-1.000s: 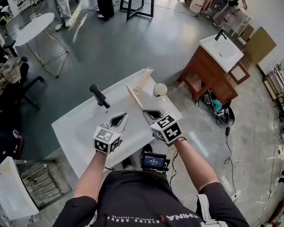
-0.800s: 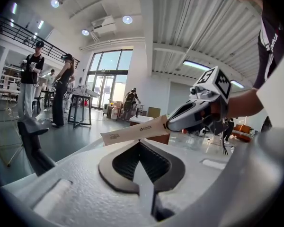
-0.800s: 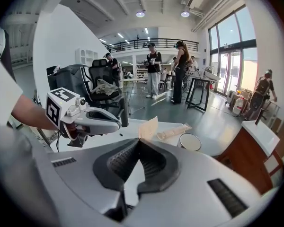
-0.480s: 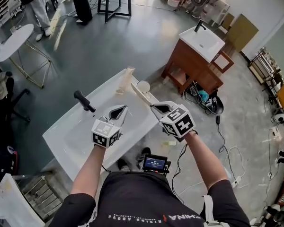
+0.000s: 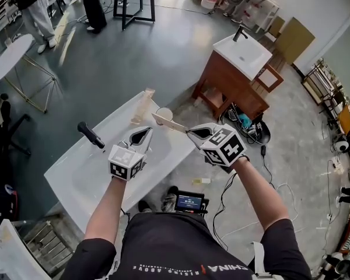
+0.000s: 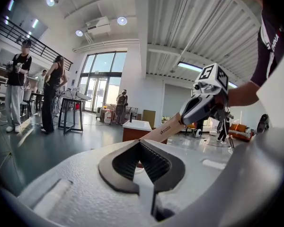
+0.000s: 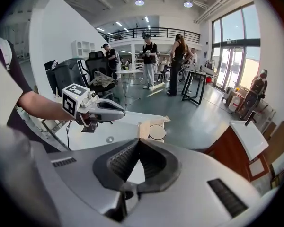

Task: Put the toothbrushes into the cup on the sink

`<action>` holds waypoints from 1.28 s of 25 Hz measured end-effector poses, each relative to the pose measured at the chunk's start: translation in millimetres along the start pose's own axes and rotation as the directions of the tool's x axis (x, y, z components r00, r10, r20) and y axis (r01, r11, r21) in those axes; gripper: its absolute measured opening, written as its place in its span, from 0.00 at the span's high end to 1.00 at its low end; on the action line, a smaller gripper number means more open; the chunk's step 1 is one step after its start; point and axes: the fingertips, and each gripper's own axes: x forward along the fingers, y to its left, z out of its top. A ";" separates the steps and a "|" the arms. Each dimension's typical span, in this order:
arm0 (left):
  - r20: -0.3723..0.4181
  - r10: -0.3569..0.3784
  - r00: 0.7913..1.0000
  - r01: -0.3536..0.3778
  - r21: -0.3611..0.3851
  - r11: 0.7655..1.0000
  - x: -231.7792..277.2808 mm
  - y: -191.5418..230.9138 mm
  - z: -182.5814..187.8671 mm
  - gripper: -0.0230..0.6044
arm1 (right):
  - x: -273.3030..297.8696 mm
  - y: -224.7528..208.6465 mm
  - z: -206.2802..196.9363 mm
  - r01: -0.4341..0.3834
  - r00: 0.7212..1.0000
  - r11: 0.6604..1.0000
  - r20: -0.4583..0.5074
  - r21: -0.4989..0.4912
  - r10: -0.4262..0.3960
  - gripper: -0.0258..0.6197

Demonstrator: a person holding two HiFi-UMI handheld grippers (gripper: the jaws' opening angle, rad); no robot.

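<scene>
My right gripper (image 5: pixel 189 131) is shut on a flat tan toothbrush package (image 5: pixel 169 123). The package sticks out to the left, and its far end lies at the rim of the white cup (image 5: pixel 164 115) on the sink's far corner. In the left gripper view the same package (image 6: pixel 164 129) juts from the right gripper (image 6: pixel 183 122). A second tan toothbrush box (image 5: pixel 142 105) lies on the sink beside the cup. My left gripper (image 5: pixel 147 131) hovers over the sink, shut with nothing in it. The cup (image 7: pixel 157 132) shows just beyond my right jaws.
The white sink top (image 5: pixel 76 174) has a black faucet (image 5: pixel 90 135) at its left. A wooden vanity with its own basin (image 5: pixel 239 63) stands to the right behind. Cables (image 5: pixel 280 185) trail on the floor. People stand at the far left.
My right gripper has carried the package up and left across the sink. Its end, which stood apart from the cup, now reaches the cup's rim. The left gripper stays shut.
</scene>
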 end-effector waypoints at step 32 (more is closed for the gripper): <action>-0.039 0.144 0.989 -0.146 -0.033 0.989 9.7 29.3 -8.6 0.96 | 34.9 -53.4 20.7 -0.284 0.888 0.944 -0.418 -0.167 0.193 0.94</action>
